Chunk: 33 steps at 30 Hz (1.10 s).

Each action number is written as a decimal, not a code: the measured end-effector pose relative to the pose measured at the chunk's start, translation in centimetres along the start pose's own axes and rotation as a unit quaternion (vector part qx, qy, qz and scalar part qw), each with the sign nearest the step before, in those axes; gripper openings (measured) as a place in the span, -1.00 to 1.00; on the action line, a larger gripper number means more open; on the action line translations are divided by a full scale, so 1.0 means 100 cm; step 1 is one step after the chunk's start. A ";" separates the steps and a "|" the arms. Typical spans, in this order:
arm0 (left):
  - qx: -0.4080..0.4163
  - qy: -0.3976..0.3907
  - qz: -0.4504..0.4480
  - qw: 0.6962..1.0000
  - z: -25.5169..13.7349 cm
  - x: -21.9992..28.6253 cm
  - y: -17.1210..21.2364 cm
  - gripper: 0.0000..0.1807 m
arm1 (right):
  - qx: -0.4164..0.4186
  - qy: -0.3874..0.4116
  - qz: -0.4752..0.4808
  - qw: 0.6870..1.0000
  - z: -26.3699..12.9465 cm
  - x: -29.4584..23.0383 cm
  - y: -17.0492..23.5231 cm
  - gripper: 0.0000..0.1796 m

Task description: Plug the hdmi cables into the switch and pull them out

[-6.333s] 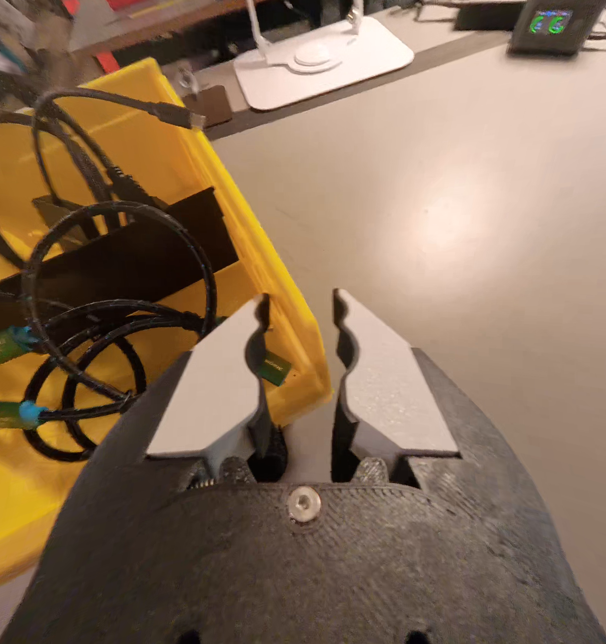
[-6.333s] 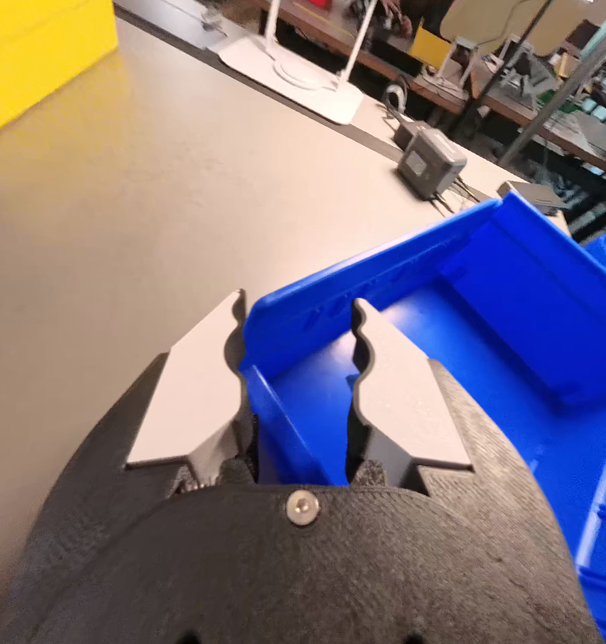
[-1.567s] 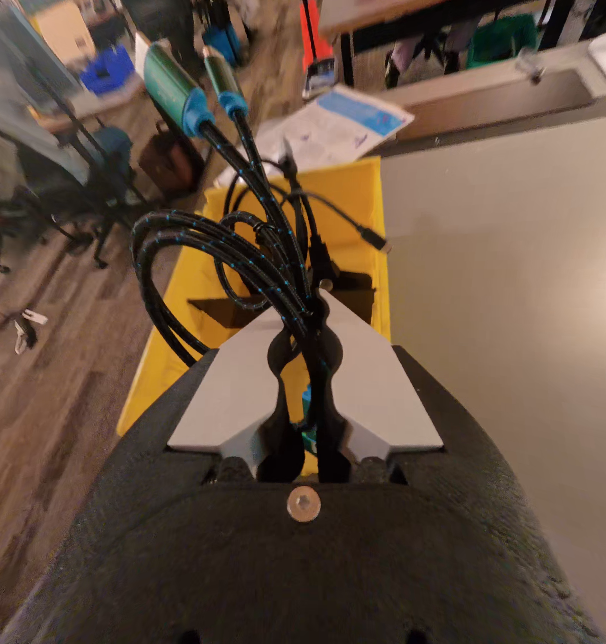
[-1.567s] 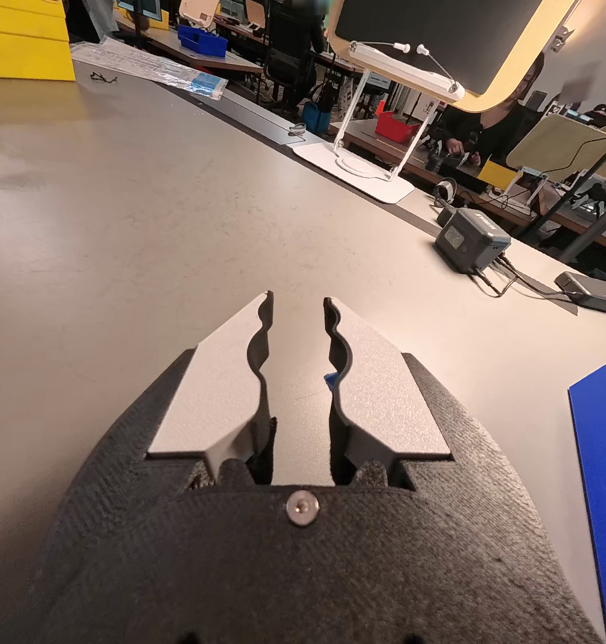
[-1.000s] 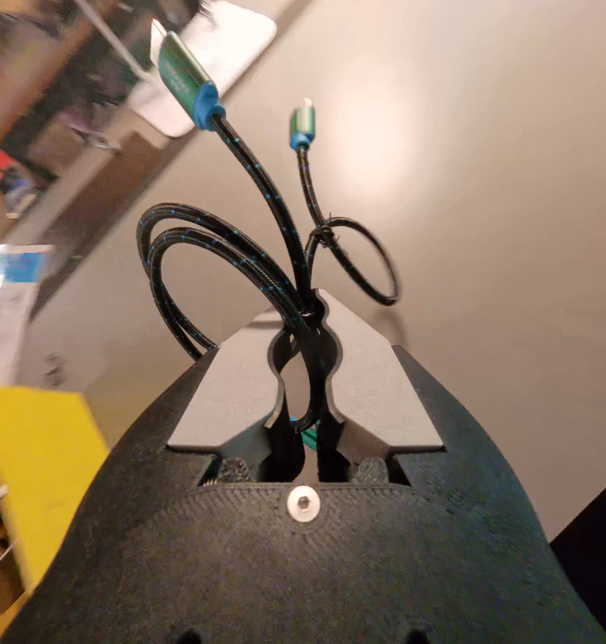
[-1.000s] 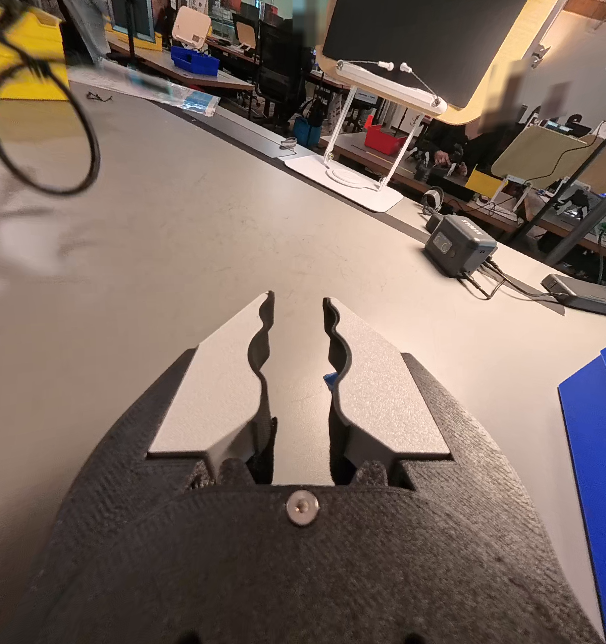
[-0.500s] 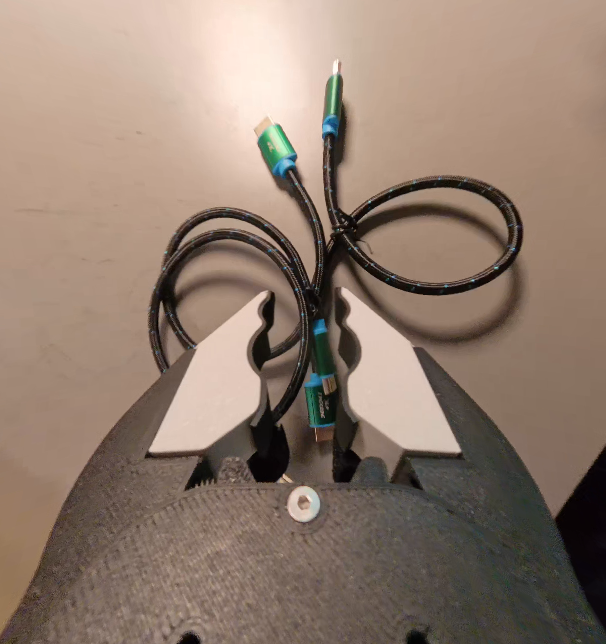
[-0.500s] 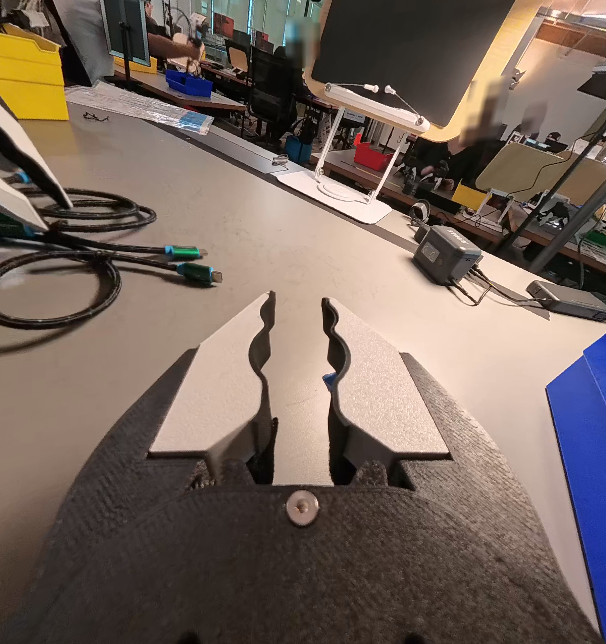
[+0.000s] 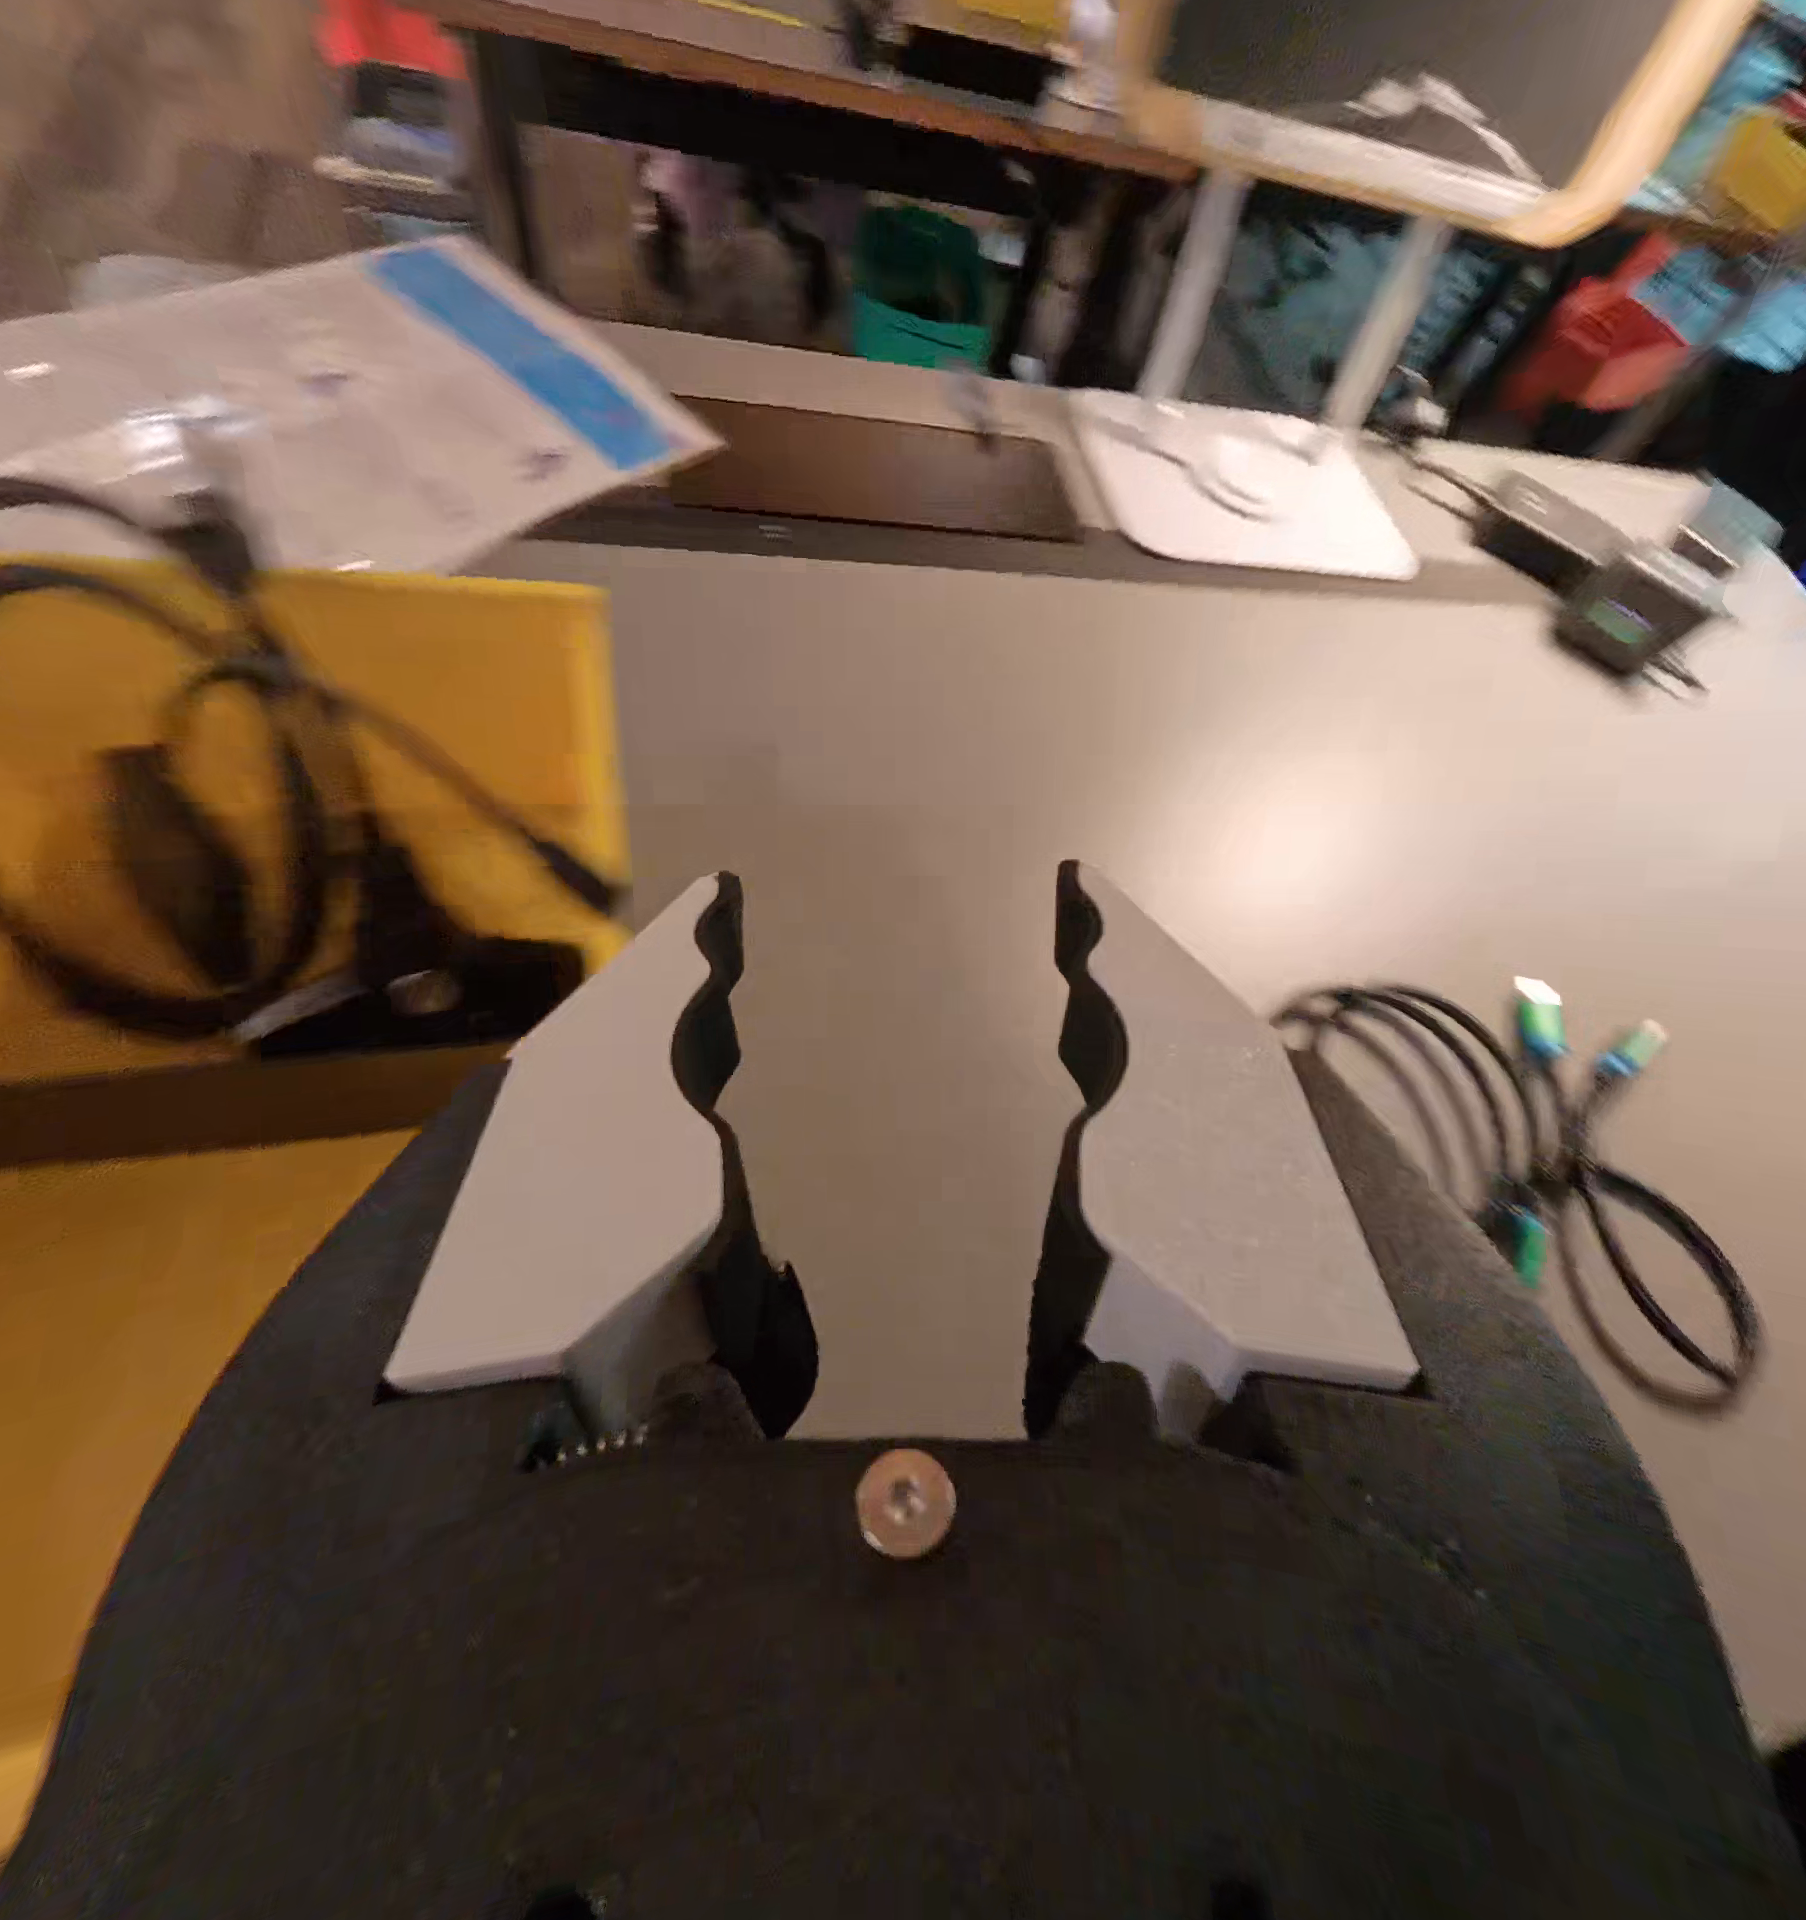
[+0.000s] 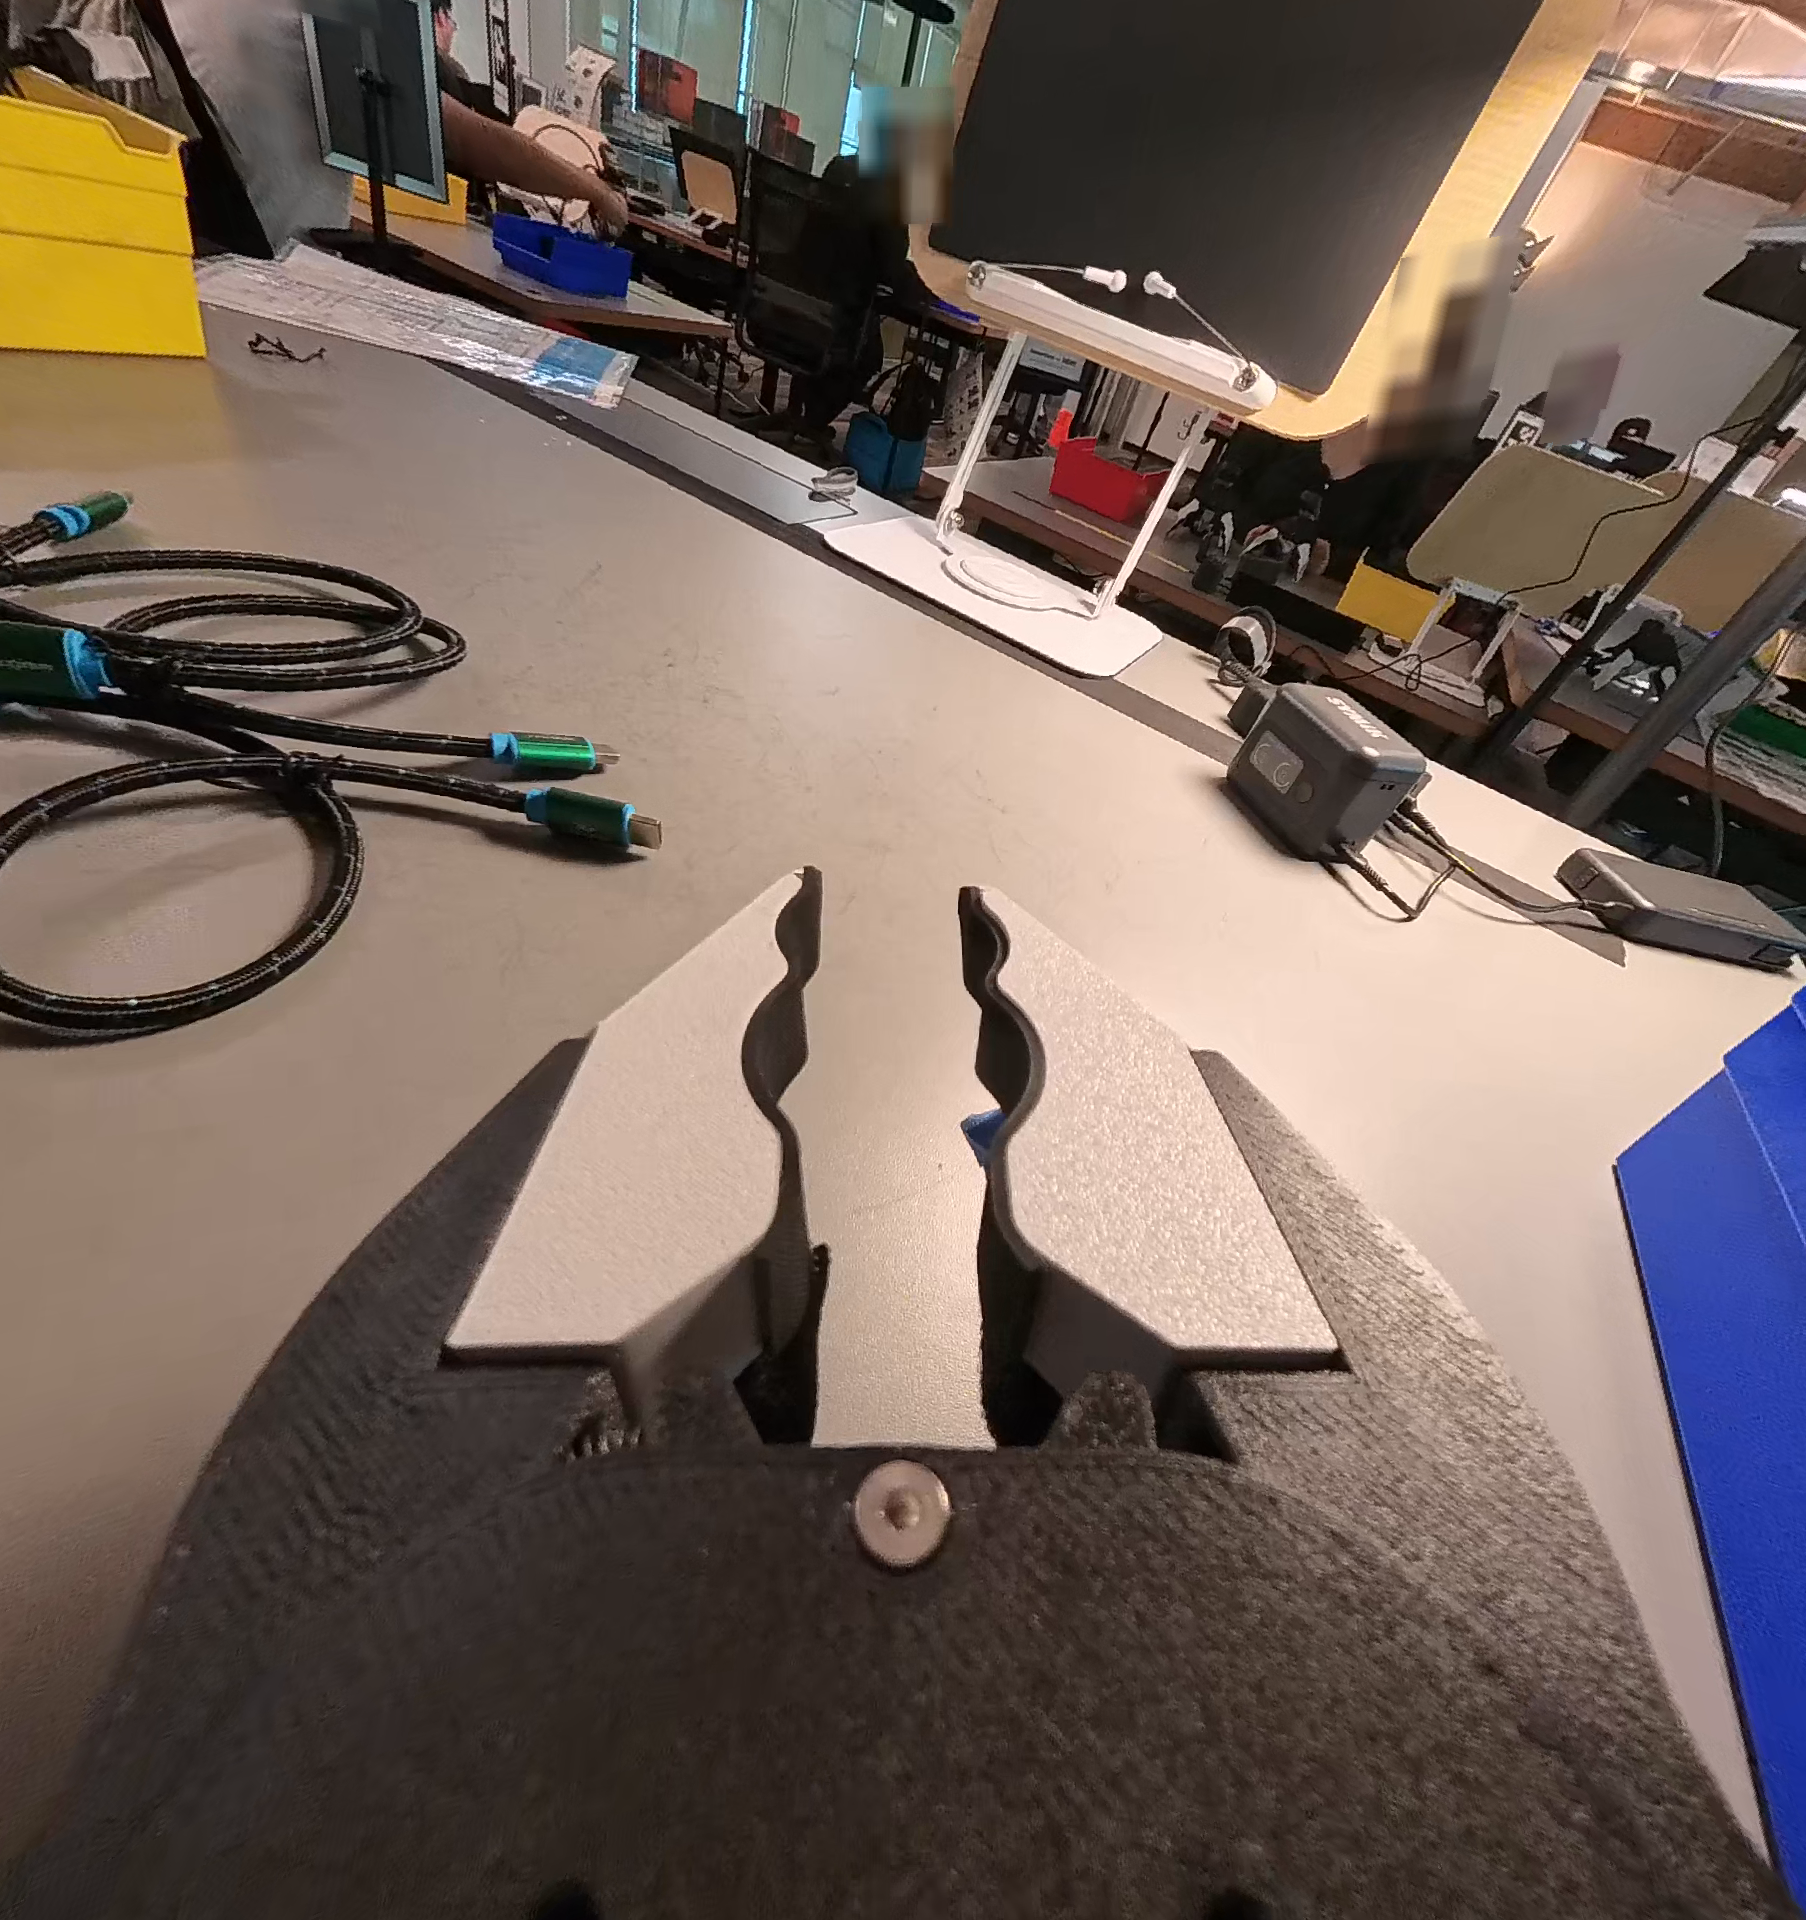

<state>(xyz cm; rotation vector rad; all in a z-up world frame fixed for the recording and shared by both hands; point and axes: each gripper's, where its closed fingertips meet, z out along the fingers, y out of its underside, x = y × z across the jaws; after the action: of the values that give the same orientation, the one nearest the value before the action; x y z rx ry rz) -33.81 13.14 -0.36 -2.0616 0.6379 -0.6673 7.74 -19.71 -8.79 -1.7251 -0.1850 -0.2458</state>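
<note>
The HDMI cables (image 9: 1564, 1174) are black braided cords with green plugs and blue collars. They lie loose in coils on the grey table, to the right of my left gripper (image 9: 894, 878). That gripper is wide open and empty, above the table beside the yellow bin (image 9: 525, 665). In the bin lie a thin black cable (image 9: 255, 790) and a black box-shaped part (image 9: 431, 997), blurred. In the right wrist view the HDMI cables (image 10: 255, 727) lie to the front left of my right gripper (image 10: 886, 885), which is open and empty, low over the table.
A blue bin (image 10: 1772, 1299) stands close on the right. A white stand base (image 10: 992, 592) and a small dark grey device (image 10: 1325, 774) with wires sit at the table's far edge. A plastic-covered sheet (image 9: 359, 384) lies behind the yellow bin. There is about 55 cm between the tips of the two grippers. From the right gripper's tips to the small dark grey device (image 10: 1325, 774) is close to 30 cm. Look for it in the left wrist view (image 9: 1669, 630) too.
My left gripper has opened wider, lifted off the HDMI cables and swung left towards the yellow bin. The cables stay on the table. My right gripper has barely moved.
</note>
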 end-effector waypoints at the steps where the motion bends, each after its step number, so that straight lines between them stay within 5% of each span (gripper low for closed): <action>1: 0.001 -0.024 -0.022 0.999 -0.001 -0.027 -0.003 -0.29 | -0.001 0.000 -0.001 1.000 0.000 0.000 0.000 -0.69; 9: -0.060 -0.095 -0.123 0.986 0.030 -0.142 0.011 -0.23 | -0.030 0.004 -0.034 0.999 0.006 -0.006 0.008 -0.69; 17: -0.145 -0.133 -0.046 0.979 0.085 -0.164 0.026 -0.23 | -0.064 0.016 -0.063 0.996 0.013 -0.009 0.018 -0.69; 20: -0.176 -0.168 -0.001 0.970 0.096 -0.172 0.029 -0.42 | -0.079 0.019 -0.078 0.994 0.016 -0.011 0.022 -0.69; 22: -0.173 -0.168 0.027 0.970 0.102 -0.172 0.028 -0.79 | -0.085 0.020 -0.086 0.992 0.017 -0.012 0.024 -0.69; 27: -0.120 -0.173 0.045 0.977 0.090 -0.171 0.010 -0.86 | -0.078 0.022 -0.088 0.993 0.016 -0.012 0.022 -0.69; 33: -0.016 -0.166 0.073 0.983 0.040 -0.142 -0.055 -0.87 | -0.069 0.019 -0.091 0.993 0.014 -0.013 0.020 -0.69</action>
<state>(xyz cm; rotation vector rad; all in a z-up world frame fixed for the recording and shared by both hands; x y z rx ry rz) -40.45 27.44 -0.87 -2.0685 0.5996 -0.2218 7.05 -18.62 -11.26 -1.8419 -0.3032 -0.4332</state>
